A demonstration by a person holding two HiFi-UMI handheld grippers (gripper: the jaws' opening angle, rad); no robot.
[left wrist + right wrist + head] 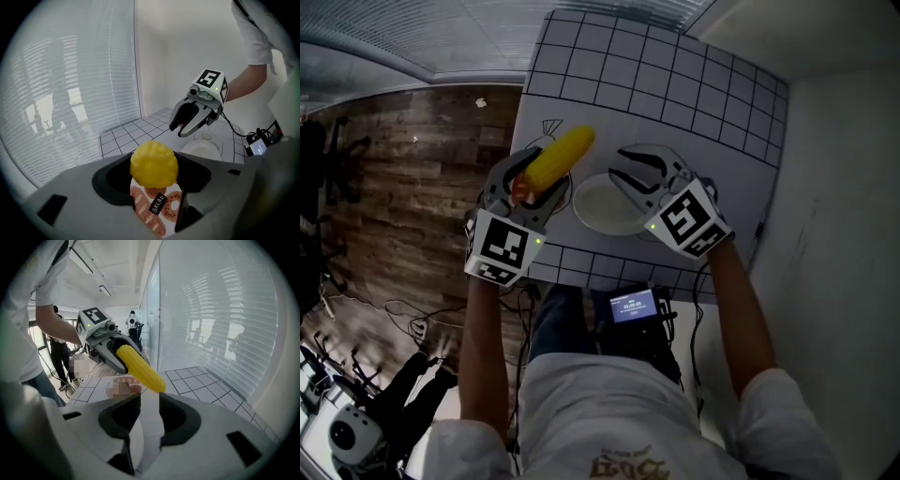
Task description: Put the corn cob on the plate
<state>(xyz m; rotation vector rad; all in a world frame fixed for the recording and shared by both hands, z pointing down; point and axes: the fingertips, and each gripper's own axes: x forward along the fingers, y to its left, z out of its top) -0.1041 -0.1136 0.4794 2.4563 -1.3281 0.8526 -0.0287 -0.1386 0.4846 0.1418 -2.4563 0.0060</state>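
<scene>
Holding the corn cob (pixel 561 155) in the left gripper (pixel 536 180), clamping it by one end between both jaws and letting most of its yellow length stick out past the tips, up and to the right in the head view. Carrying it in the air above the white gridded table (pixel 694 89), off to the left of the plate (pixel 595 211) and not touching it (seeing only the cob's knobbly round end in the left gripper view, filling the gap between the jaws). Showing beneath the cob, in that same view, a printed picture of loaves (pixel 157 208) labelled BREAD, lying flat on the tabletop.

Hovering the right gripper (pixel 636 173) over the plate's far right rim, spreading its jaws apart and gripping nothing; looking out between them, in the right gripper view, onto pale tabletop only. Pointing the two grippers roughly toward each other, near but apart, with the cob's free tip close to the right gripper's jaw tips and not meeting them.

Sitting on the table near its front edge, the plate: white, round, just in front of a line drawing of a fried egg (pixel 206 137).
</scene>
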